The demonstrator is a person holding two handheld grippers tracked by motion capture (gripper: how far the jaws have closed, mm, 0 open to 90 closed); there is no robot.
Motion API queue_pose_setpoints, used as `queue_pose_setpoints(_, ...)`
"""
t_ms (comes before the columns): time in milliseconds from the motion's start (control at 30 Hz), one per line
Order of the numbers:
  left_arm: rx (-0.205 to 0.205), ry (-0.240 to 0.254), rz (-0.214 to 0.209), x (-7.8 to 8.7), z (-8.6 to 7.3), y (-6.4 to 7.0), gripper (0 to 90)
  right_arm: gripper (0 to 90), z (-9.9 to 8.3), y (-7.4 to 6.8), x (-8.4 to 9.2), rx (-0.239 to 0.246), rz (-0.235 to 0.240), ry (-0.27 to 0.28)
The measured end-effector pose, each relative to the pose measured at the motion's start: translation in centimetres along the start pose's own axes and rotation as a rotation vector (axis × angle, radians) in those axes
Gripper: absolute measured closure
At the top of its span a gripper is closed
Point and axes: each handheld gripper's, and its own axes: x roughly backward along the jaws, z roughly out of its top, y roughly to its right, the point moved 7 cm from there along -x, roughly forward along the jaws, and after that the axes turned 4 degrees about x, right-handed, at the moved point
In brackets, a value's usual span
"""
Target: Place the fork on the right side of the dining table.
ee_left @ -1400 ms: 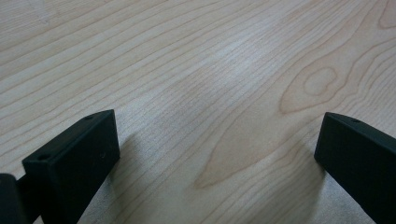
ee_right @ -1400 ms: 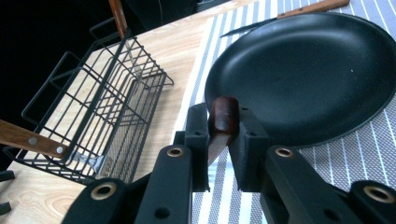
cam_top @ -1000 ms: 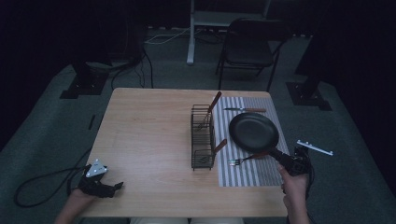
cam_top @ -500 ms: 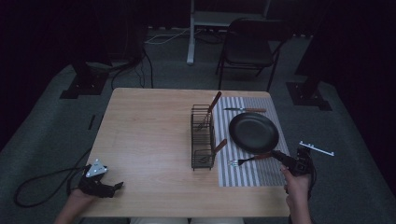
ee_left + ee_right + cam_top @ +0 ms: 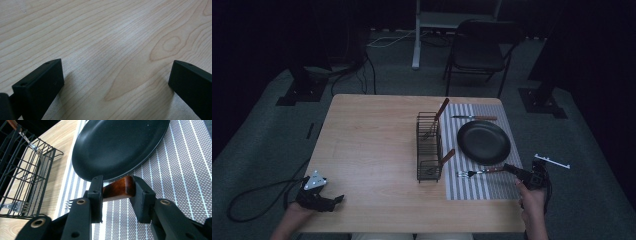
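Spreading across most of the high view was the wooden table (image 5: pixel 377 150), and on its right part lay a striped placemat (image 5: pixel 492 187) with a black plate (image 5: pixel 483 142) resting on it. Just left of the mat stood a black wire rack (image 5: pixel 429 147), already holding wooden-handled cutlery that leaned out of its compartments. A knife (image 5: pixel 474 118) lay on the mat beyond the plate. The thing in hand was the fork (image 5: pixel 477 172), lying on the mat just in front of the plate, tines pointing toward the rack.

The right gripper (image 5: pixel 117 192) had its jaws clamped on the end of the fork's brown wooden handle (image 5: pixel 117 188), close against the plate's rim. The left gripper (image 5: pixel 115 82) rested near the table's front left corner, well apart from everything, its jaws spread wide over bare wood and holding nothing.

The step appeared to be lifting the fork to carry it to the rack. Because the hold was at the very tip of the handle, the tined end would tend to droop and swing; a firm squeeze and a slow, straight rise were called for before any sideways travel. The handle sat just beside the plate, so the lift needed to clear that rim without nudging it. Tilting the tines downward over a free compartment, clear of the handles already there, would let the fork slide in cleanly.
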Motion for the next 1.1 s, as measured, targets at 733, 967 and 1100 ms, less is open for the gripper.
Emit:
queue_pose_setpoints(733,0.000,0.000,0.000,0.0,0.0,0.0,0.0,50.8,-0.6,2.2,-2.1,0.005,-0.063,-0.102)
queue_pose_setpoints(967,0.000,0.000,0.000,0.0,0.0,0.0,0.0,48.0,-0.6,2.7,-2.8,0.031,-0.111,-0.131)
queue_pose_setpoints(1100,0.000,0.000,0.000,0.0,0.0,0.0,0.0,46.4,-0.5,2.8,-3.2,0.076,-0.153,-0.144)
